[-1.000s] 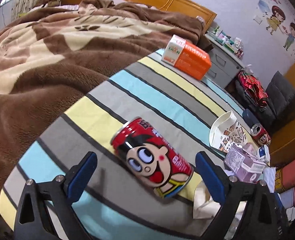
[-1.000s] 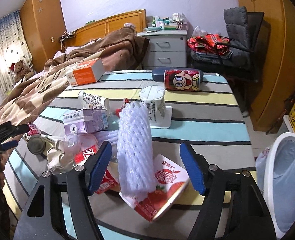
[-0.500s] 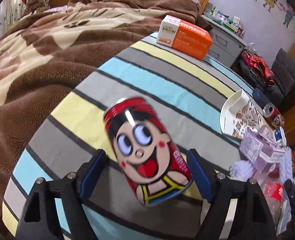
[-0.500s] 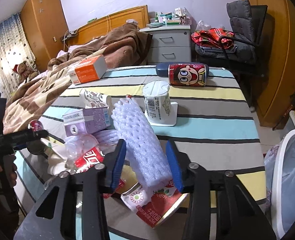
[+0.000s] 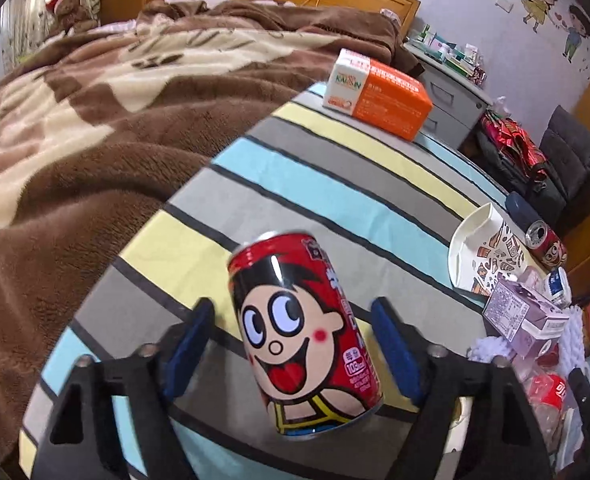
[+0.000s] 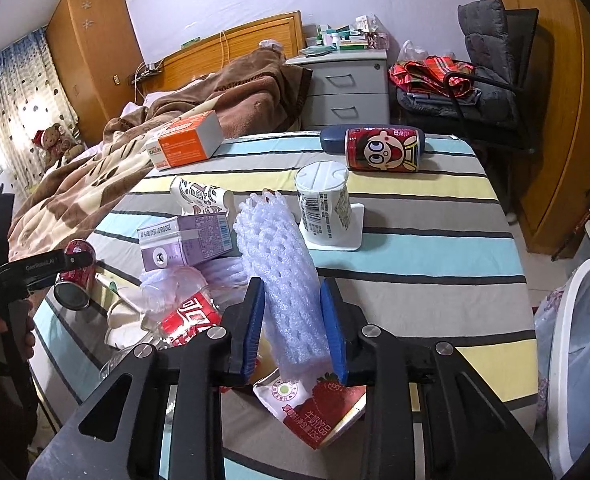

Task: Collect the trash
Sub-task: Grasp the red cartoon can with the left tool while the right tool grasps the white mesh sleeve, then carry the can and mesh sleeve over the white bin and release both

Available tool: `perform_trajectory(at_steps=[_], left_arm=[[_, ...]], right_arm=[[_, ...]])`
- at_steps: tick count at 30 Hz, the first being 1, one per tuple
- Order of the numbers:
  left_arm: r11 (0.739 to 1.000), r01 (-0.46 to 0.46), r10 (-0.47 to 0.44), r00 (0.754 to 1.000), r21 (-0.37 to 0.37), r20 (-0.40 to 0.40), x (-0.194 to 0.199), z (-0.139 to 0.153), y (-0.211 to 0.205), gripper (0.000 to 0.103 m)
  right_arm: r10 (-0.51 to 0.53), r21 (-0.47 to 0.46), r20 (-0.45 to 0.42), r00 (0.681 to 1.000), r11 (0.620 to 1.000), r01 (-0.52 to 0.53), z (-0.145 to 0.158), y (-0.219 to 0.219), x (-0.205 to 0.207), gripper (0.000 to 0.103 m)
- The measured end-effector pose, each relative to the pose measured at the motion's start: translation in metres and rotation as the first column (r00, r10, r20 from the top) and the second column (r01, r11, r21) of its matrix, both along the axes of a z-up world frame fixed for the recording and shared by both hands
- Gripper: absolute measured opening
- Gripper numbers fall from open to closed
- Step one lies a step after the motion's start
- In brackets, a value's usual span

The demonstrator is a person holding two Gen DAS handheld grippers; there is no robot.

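A red drink can [image 5: 299, 332] with a cartoon face sits between the blue pads of my left gripper [image 5: 293, 308]. Its jaws are closing, and striped cloth still shows between the left pad and the can. In the right wrist view this can [image 6: 73, 280] is at the table's left edge, under the left gripper [image 6: 51, 266], which a hand holds. My right gripper [image 6: 291, 286] is closing on a white foam net sleeve [image 6: 279, 256], and both pads press into its sides. The sleeve leans over a strawberry milk carton [image 6: 319, 408].
On the striped table [image 6: 415, 240] lie a purple carton [image 6: 185, 242], a paper cup [image 6: 199, 194], a yogurt cup [image 6: 323, 200], a second red can [image 6: 383, 154], an orange box [image 6: 183, 146] and a crushed bottle [image 6: 183, 316]. A white-rimmed bin [image 6: 559, 344] stands at the right. The bed [image 5: 75, 140] borders the left.
The left jaws narrowed around the can, which turned from crosswise to lengthwise between the fingers. The right jaws went from wide open to pressing on the foam sleeve.
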State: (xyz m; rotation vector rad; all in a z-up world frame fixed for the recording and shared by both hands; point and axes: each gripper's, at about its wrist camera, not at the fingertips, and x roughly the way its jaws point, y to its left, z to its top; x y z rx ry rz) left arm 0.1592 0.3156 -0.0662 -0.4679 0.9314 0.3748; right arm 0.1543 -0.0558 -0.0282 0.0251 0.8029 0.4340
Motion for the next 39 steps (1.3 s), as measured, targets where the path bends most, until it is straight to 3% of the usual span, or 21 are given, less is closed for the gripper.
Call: perform_trajectory(at_steps=[5, 11, 15, 18, 23, 29, 39], left_arm=[[1.0, 0.024, -0.024, 1.0, -0.005, 0.007, -0.002, -0.003, -0.006, 0.062], [0.998, 0.062, -0.063, 0.998, 0.023, 0.016, -0.008, 0.0, -0.017, 0.06], [0.996, 0.077, -0.079, 0.996, 0.035, 0.029, -0.016, 0.005, -0.025, 0.06], [0.991, 0.093, -0.096, 0.995, 0.094, 0.034, -0.023, 0.014, -0.035, 0.06], [0.987, 0.132, -0.139, 0.988, 0.09, 0.069, -0.036, 0.03, -0.051, 0.06], [0.972, 0.21, -0.222, 0.967, 0.102, 0.122, -0.049, 0.054, -0.084, 0.06], [0.919, 0.367, -0.389, 0.903, 0.144, 0.184, -0.054, 0.087, -0.159, 0.06]], right_arm=[[-0.001, 0.003, 0.0, 1.0, 1.0, 0.001, 0.0, 0.0, -0.001, 0.027], [-0.004, 0.015, 0.01, 1.0, 1.0, 0.004, 0.002, -0.001, -0.004, 0.019], [-0.006, 0.027, 0.016, 1.0, 1.0, 0.006, 0.005, -0.002, -0.008, 0.019], [-0.012, 0.035, 0.023, 1.0, 0.999, 0.011, 0.007, -0.004, -0.012, 0.018], [-0.027, 0.051, 0.035, 0.999, 0.998, 0.026, 0.012, -0.009, -0.019, 0.018], [-0.058, 0.061, 0.068, 0.996, 0.997, 0.054, 0.023, -0.022, -0.032, 0.018], [-0.176, 0.08, 0.119, 0.977, 0.983, 0.168, 0.039, -0.069, -0.055, 0.018]])
